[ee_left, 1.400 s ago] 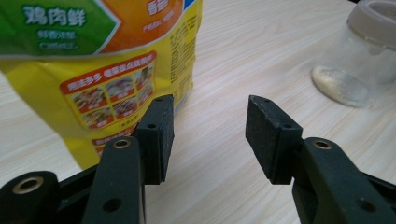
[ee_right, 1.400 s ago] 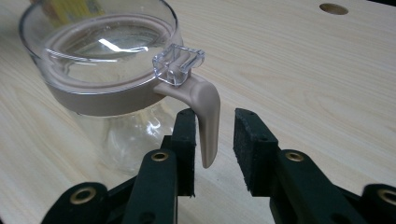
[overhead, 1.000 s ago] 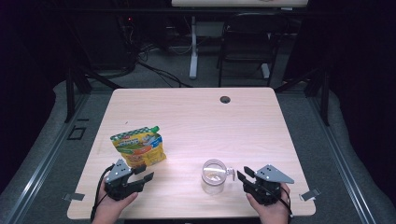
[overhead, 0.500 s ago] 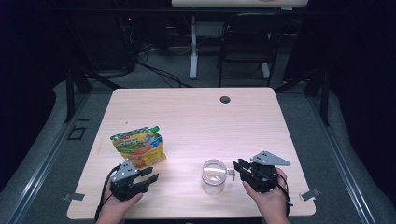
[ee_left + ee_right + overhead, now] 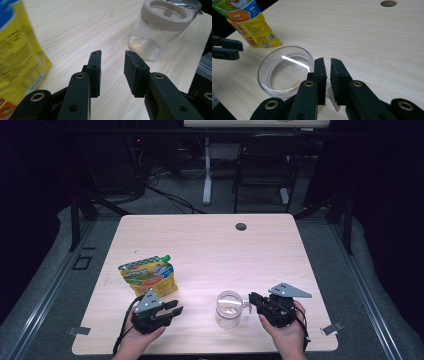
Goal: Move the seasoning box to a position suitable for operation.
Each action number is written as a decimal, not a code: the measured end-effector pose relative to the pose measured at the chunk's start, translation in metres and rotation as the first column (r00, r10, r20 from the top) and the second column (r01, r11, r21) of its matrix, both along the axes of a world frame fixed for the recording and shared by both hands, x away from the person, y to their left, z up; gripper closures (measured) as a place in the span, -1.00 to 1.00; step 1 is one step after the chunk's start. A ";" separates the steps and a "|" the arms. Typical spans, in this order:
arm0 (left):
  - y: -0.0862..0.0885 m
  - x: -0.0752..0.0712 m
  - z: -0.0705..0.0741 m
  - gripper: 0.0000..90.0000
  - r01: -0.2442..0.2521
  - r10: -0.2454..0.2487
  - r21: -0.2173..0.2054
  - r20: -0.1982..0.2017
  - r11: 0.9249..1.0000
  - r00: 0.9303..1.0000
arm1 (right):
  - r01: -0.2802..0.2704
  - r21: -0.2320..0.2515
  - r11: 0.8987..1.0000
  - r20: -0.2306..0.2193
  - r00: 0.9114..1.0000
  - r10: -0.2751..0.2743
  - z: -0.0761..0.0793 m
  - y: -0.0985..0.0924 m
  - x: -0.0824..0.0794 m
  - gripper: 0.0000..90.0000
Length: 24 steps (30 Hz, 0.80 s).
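A clear glass jar (image 5: 229,308) (image 5: 160,32) (image 5: 284,72) with a see-through lid stands near the table's front edge. My right gripper (image 5: 251,298) (image 5: 328,61) is at its right side. Its jaws have just been closing and stand a narrow slit apart around the small translucent tab (image 5: 331,98) at the lid's rim; I cannot tell whether the pads touch it. My left gripper (image 5: 176,308) (image 5: 112,53) hovers left of the jar and points at it. Its jaws have been closing too and are partly open with nothing between them. A yellow pouch (image 5: 147,275) (image 5: 17,57) (image 5: 249,22) lies behind the left gripper.
The light wooden table (image 5: 210,250) has a round cable hole (image 5: 241,226) (image 5: 388,3) near its far edge. A chair (image 5: 265,165) and dark floor lie beyond the table. Metal clips (image 5: 80,331) sit at the front corners.
My left hand has moved right, toward the jar, and its jaws have narrowed. The right gripper has edged left to the jar's rim and its jaws have closed to a slit.
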<state>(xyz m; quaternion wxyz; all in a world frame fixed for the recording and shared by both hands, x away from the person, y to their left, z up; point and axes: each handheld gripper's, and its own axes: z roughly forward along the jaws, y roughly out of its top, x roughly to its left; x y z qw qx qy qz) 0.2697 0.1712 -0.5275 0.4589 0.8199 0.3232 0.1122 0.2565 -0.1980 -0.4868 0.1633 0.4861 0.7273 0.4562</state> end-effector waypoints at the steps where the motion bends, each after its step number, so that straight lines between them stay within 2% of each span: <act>1: -0.003 0.000 0.000 0.50 0.006 -0.006 0.004 -0.001 1.000 1.000 | 0.000 0.000 1.000 0.000 1.000 0.000 0.000 0.000 0.000 0.85; 5: -0.019 0.001 0.004 0.52 0.041 -0.041 0.028 0.007 0.999 0.999 | 0.005 0.017 1.000 -0.020 1.000 -0.005 -0.001 -0.001 0.000 0.84; 8: -0.031 0.005 0.009 0.54 0.058 -0.058 0.011 0.004 0.998 0.998 | 0.005 0.046 0.999 -0.036 0.999 -0.003 -0.003 -0.001 0.002 0.83; 13: -0.045 0.011 0.014 0.57 0.073 -0.073 -0.015 -0.003 0.997 0.997 | 0.012 0.051 0.999 -0.047 0.999 -0.010 -0.006 -0.001 0.003 0.83; 16: -0.053 0.013 0.015 0.57 0.078 -0.078 -0.028 -0.009 0.997 0.997 | 0.018 0.072 0.997 -0.055 0.998 -0.014 -0.007 -0.002 0.003 0.83; 24: -0.067 0.016 0.018 0.58 0.095 -0.095 -0.034 -0.016 0.995 0.995 | 0.023 0.097 0.995 -0.077 0.997 -0.015 -0.011 -0.003 0.005 0.83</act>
